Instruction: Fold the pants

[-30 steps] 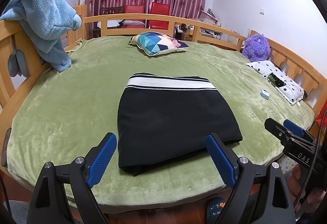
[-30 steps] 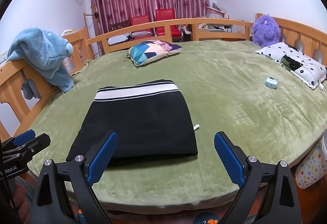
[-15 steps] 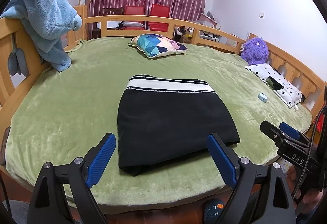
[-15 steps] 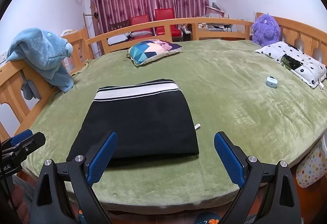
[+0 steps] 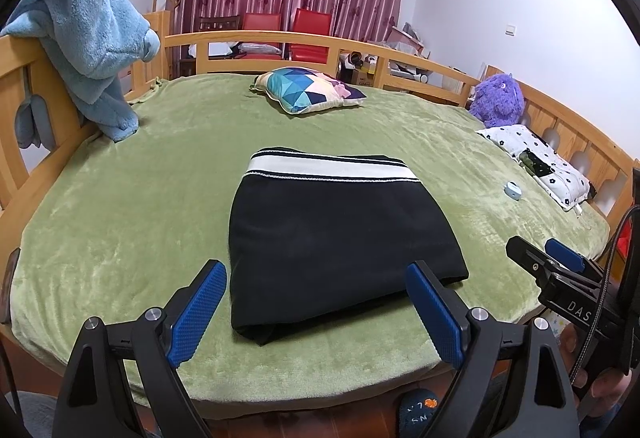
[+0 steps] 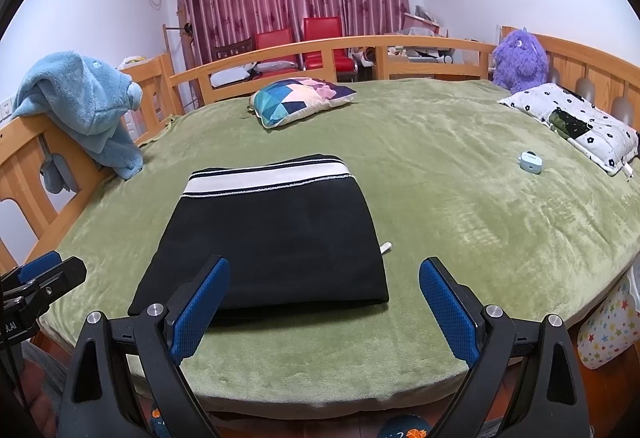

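Observation:
The black pants [image 5: 336,238] lie folded into a compact rectangle on the green bed cover [image 5: 120,222], white striped waistband at the far end. They also show in the right wrist view [image 6: 272,238]. My left gripper [image 5: 316,302] is open and empty, held over the near bed edge just short of the pants. My right gripper [image 6: 324,302] is open and empty, at the near edge to the right of the pants. The right gripper also shows at the right of the left wrist view [image 5: 560,270], and the left gripper at the left of the right wrist view [image 6: 44,274].
A colourful cushion [image 5: 308,94] lies at the far side. A blue towel [image 5: 88,46] hangs on the left rail. A purple plush toy [image 5: 498,100], a flowered pillow [image 5: 540,166] and a small blue case [image 5: 513,191] are on the right. Wooden rails [image 5: 320,42] surround the bed.
Both grippers have drawn back slightly from the folded pants and stayed open. The pants have not moved.

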Demonstrator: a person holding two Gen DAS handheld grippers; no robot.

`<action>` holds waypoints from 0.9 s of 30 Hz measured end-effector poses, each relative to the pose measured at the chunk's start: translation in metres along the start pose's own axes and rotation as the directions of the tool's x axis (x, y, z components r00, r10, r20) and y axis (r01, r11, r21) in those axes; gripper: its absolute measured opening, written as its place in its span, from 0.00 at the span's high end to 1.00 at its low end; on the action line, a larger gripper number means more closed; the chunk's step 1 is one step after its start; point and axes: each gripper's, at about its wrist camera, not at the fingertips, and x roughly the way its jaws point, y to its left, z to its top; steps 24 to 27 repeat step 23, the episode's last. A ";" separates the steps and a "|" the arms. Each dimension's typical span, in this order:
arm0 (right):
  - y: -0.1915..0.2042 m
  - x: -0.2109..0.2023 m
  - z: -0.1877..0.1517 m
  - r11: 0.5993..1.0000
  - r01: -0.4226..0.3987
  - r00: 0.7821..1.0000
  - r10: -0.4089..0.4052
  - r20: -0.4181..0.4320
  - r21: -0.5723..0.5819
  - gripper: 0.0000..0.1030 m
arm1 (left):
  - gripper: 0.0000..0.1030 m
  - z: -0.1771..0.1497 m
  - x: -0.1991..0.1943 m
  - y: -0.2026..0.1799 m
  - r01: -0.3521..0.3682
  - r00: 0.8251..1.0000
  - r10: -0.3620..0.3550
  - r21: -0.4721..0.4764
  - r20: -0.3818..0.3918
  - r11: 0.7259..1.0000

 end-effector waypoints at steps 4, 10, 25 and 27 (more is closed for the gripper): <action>0.001 0.000 0.000 1.000 0.001 1.000 -0.001 0.001 -0.001 0.08 | 0.11 0.000 -0.001 -0.001 0.001 1.000 -0.001 0.001 0.003 1.000; 0.001 0.000 0.000 1.000 0.001 1.000 -0.001 0.000 0.000 0.08 | 0.11 0.000 0.000 0.000 0.000 1.000 0.000 0.000 0.002 1.000; -0.001 0.000 0.000 1.000 -0.001 1.000 0.001 0.001 -0.002 0.08 | 0.10 0.001 -0.003 -0.003 0.011 1.000 -0.011 -0.001 0.016 1.000; -0.001 0.000 0.000 1.000 -0.001 1.000 0.001 0.001 -0.002 0.08 | 0.10 0.001 -0.003 -0.003 0.011 1.000 -0.011 -0.001 0.016 1.000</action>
